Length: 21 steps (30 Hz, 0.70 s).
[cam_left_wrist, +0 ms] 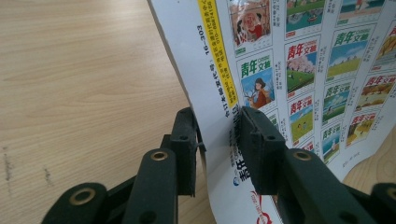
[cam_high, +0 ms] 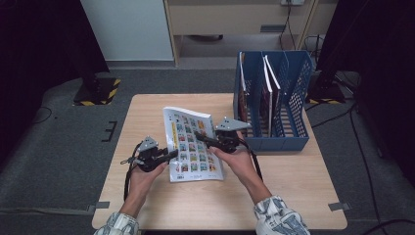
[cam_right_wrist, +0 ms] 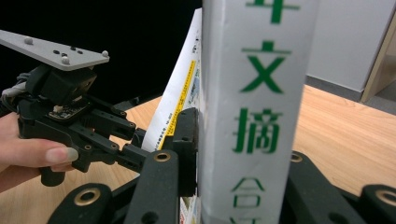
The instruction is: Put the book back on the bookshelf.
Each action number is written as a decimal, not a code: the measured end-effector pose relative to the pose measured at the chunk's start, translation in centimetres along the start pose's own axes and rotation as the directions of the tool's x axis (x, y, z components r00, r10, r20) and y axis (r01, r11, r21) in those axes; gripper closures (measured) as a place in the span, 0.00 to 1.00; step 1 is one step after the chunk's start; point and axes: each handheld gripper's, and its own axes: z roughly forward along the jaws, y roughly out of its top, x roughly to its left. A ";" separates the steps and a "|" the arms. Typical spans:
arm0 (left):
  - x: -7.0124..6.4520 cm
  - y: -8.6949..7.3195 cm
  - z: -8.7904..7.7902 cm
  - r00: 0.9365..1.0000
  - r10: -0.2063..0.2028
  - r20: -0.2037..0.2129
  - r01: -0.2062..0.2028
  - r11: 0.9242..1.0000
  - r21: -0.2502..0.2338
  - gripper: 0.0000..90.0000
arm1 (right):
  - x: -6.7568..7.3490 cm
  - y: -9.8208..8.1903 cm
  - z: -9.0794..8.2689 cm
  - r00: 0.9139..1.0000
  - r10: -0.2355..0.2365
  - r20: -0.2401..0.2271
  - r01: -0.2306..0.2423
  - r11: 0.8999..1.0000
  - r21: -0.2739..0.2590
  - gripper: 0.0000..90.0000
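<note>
White and glossy, the magazine (cam_high: pixel 192 143) is held up off the pale wooden counter (cam_high: pixel 288 196) between the two grippers, its cover a grid of small coloured pictures with a yellow strip near the spine. In the high view it sits a little left of the counter's middle, tilted, with its lower edge toward the person.

The left gripper (cam_high: pixel 169 155) pinches the magazine's left edge: in the left gripper view its black jaws stand on either side of the sheet (cam_left_wrist: pixel 261 93), pads against the paper beside the yellow strip (the cover bends away to the right there).

The right gripper (cam_high: pixel 199 137) pinches the magazine from the other side. The right gripper view looks straight along the white spine (cam_right_wrist: pixel 254 93), which carries large green characters, and the jaws press on it from both sides; the left gripper (cam_right_wrist: pixel 128 151) and the fingers (cam_right_wrist: pixel 46 154) of the left hand show farther off.

A blue file rack (cam_high: pixel 293 98) stands at the counter's far right, with thin books (cam_high: pixel 266 93) upright in its slots, near the right hand (cam_high: pixel 237 159).
</note>
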 end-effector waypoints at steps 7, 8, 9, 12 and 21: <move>-0.1 0.2 -0.3 0.999 0.025 -0.021 -0.025 1.000 -0.018 0.75 | 0.2 0.3 -0.1 1.000 -0.009 -0.003 0.009 1.000 -0.015 0.79; -0.1 0.3 -0.4 0.999 0.030 -0.022 -0.031 0.999 -0.017 0.75 | 0.2 0.3 -0.1 1.000 -0.011 -0.006 0.011 1.000 -0.017 0.79; -0.1 0.3 -0.4 0.999 0.034 -0.025 -0.034 0.999 -0.019 0.75 | 0.2 0.4 -0.1 1.000 -0.011 -0.008 0.011 1.000 -0.015 0.79; -0.1 0.3 -0.5 0.999 0.037 -0.026 -0.038 0.999 -0.024 0.76 | 0.2 0.5 -0.1 1.000 -0.015 -0.008 0.015 1.000 -0.017 0.79; -0.4 0.6 -0.8 0.996 0.072 -0.043 -0.074 0.997 -0.036 0.76 | 0.3 0.9 -0.1 1.000 -0.016 -0.013 0.015 0.999 -0.029 0.79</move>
